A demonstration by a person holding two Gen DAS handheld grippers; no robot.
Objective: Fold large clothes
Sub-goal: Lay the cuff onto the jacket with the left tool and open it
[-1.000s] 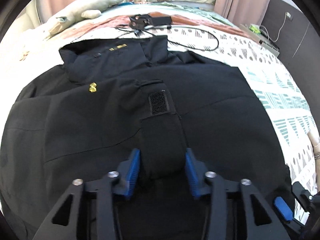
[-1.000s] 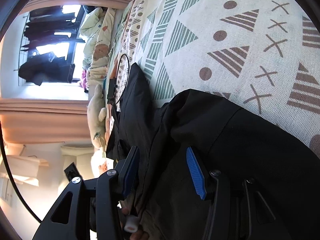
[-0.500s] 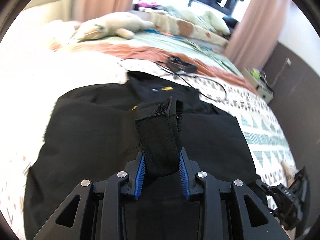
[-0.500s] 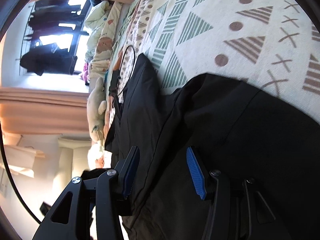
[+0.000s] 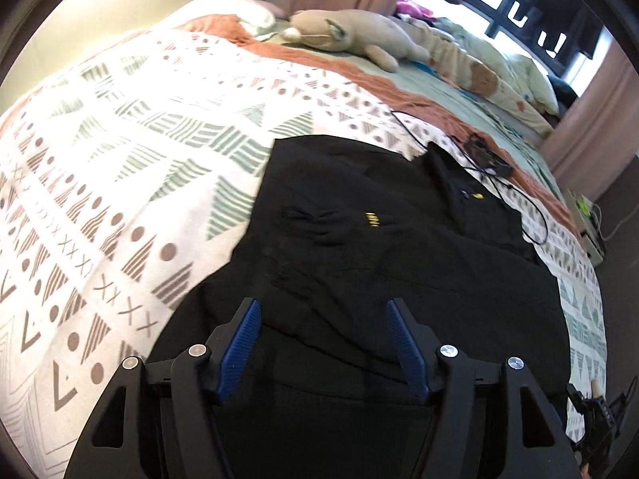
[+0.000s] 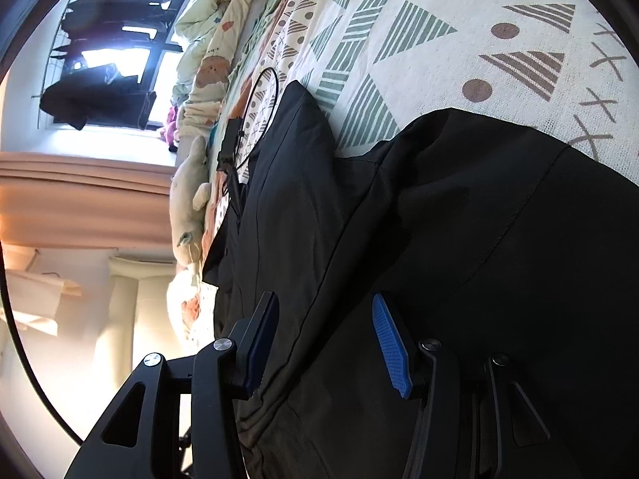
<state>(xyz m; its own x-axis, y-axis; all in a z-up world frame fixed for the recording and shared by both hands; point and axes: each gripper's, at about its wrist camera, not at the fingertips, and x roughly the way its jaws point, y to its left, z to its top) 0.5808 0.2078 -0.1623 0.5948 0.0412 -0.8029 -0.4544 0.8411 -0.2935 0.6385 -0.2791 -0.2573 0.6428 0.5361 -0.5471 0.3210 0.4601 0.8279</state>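
Patterned white bedspread [image 5: 131, 167] w/ green and brown shapes carries the large black jacket [image 5: 399, 263], spread flat. Left gripper [image 5: 324, 321] wide open, empty, above the cloth. Right gripper [image 6: 319, 335] wide open over jacket's edge, nothing clamped. Bare bedspread on jacket's left. Small yellow print [image 5: 372, 219], unreadable.

Daylight came in from the window [image 5: 515, 4], which was blown out to white in both views. The bedspread [image 5: 120, 183] glared pale on its near-left side and looked slightly motion-blurred. The black jacket [image 5: 379, 263] swallowed detail in shadow. Fisheye curvature bent the edges, with dark vignetting at the corners.
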